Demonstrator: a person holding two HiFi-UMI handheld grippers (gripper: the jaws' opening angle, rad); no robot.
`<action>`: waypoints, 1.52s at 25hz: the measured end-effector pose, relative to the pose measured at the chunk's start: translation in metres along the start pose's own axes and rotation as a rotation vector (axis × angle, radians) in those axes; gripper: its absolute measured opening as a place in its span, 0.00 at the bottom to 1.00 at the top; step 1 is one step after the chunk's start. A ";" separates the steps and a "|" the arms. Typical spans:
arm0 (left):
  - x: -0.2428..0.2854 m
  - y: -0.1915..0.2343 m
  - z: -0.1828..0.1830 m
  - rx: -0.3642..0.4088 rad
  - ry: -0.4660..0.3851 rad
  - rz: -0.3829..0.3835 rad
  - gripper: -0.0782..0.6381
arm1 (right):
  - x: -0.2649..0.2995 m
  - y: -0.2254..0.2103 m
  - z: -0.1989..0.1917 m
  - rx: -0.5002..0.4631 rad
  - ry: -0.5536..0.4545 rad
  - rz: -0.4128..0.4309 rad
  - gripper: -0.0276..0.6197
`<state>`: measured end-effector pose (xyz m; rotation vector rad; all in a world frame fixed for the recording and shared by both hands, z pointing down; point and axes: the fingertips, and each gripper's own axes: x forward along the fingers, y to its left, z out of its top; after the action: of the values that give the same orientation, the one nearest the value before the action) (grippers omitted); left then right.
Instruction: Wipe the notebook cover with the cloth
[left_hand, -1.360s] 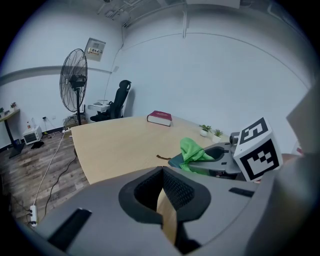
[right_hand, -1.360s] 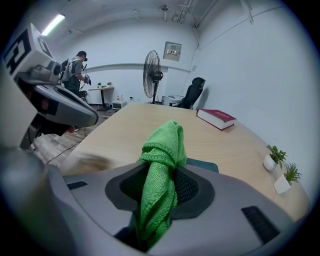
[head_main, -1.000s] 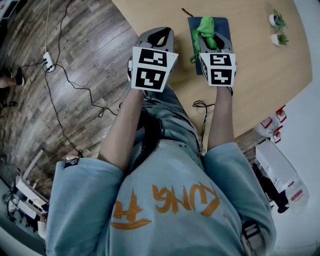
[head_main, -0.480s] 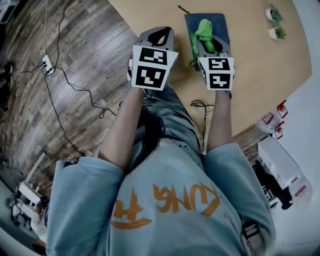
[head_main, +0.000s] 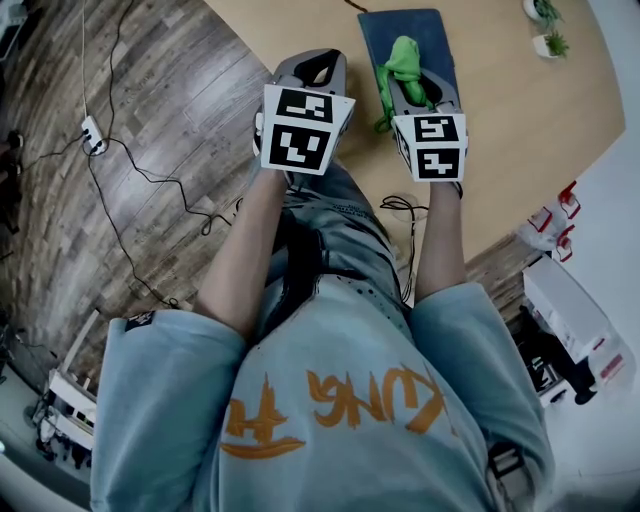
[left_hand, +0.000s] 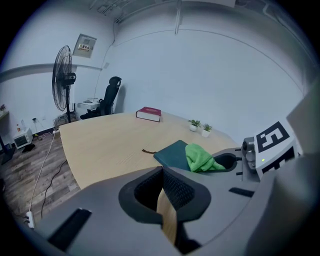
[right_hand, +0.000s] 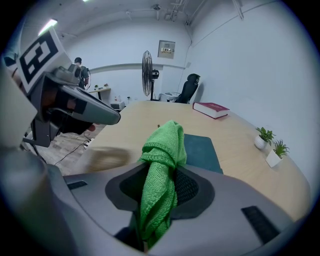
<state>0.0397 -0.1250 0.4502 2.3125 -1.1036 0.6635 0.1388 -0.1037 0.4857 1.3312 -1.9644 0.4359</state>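
A dark teal notebook (head_main: 425, 35) lies flat on the wooden table (head_main: 510, 130), also seen in the left gripper view (left_hand: 172, 152) and the right gripper view (right_hand: 201, 150). My right gripper (head_main: 418, 88) hovers over the notebook's near end, shut on a green cloth (head_main: 401, 62) that bunches up between its jaws (right_hand: 161, 165). My left gripper (head_main: 312, 70) is held level beside it at the table's edge, left of the notebook, shut with nothing in it (left_hand: 163, 172). In the left gripper view, the cloth (left_hand: 201, 158) hides the notebook's near corner.
A red book (left_hand: 149, 114) lies far across the table, and two small potted plants (head_main: 545, 28) stand at the right. A thin dark strap (left_hand: 148, 151) lies by the notebook's far corner. A fan (left_hand: 64, 85) and office chair (left_hand: 107, 97) stand beyond; cables (head_main: 130, 170) trail on the floor.
The notebook sits higher in the head view than a second ago. Both grippers stay side by side, and the right one keeps its hold on the cloth.
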 end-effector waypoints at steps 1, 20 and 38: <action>0.000 -0.002 -0.001 0.003 0.003 -0.005 0.13 | -0.002 0.001 -0.002 0.004 0.002 -0.001 0.22; 0.013 -0.029 -0.004 0.046 0.027 -0.080 0.13 | -0.033 0.011 -0.034 0.064 0.036 -0.011 0.22; 0.010 -0.034 0.045 0.081 -0.036 -0.049 0.13 | -0.051 -0.044 -0.002 0.247 -0.095 -0.078 0.22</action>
<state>0.0819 -0.1392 0.4145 2.4206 -1.0500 0.6615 0.1903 -0.0864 0.4460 1.6033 -1.9767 0.6025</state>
